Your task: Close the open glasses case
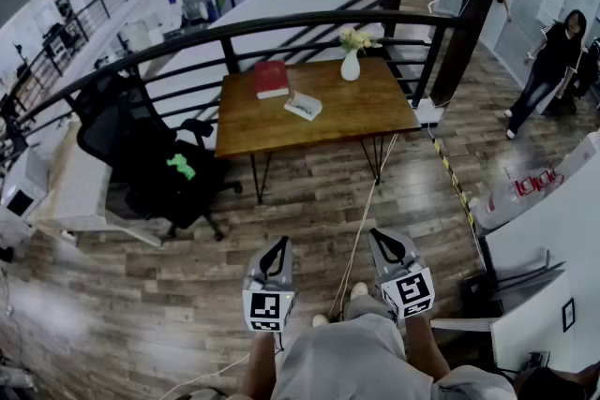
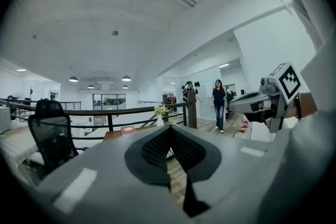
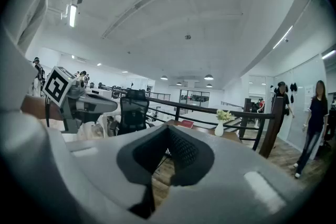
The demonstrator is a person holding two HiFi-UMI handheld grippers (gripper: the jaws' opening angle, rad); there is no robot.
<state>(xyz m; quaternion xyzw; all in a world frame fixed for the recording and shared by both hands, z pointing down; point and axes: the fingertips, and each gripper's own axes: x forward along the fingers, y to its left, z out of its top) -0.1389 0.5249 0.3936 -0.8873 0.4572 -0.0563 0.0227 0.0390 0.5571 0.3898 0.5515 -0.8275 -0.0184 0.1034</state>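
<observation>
The glasses case [image 1: 303, 106] is a pale, flat thing lying open near the middle of the wooden table [image 1: 347, 117], far ahead of me. Beside it are a red book [image 1: 272, 78] and a white vase of flowers [image 1: 350, 63]. I hold both grippers close to my body, well short of the table. My left gripper [image 1: 278, 243] and right gripper [image 1: 380, 237] both have their tips pressed together with nothing held. The left gripper view shows its closed tips [image 2: 169, 127] aimed toward the table, and the right gripper view shows the same [image 3: 168, 127].
A black office chair [image 1: 150, 155] with a green item stands left of the table. A dark railing [image 1: 281, 23] runs behind it. A cable [image 1: 361, 229] crosses the wood floor. A white desk [image 1: 553, 239] is at my right, and a person [image 1: 553, 61] walks at the far right.
</observation>
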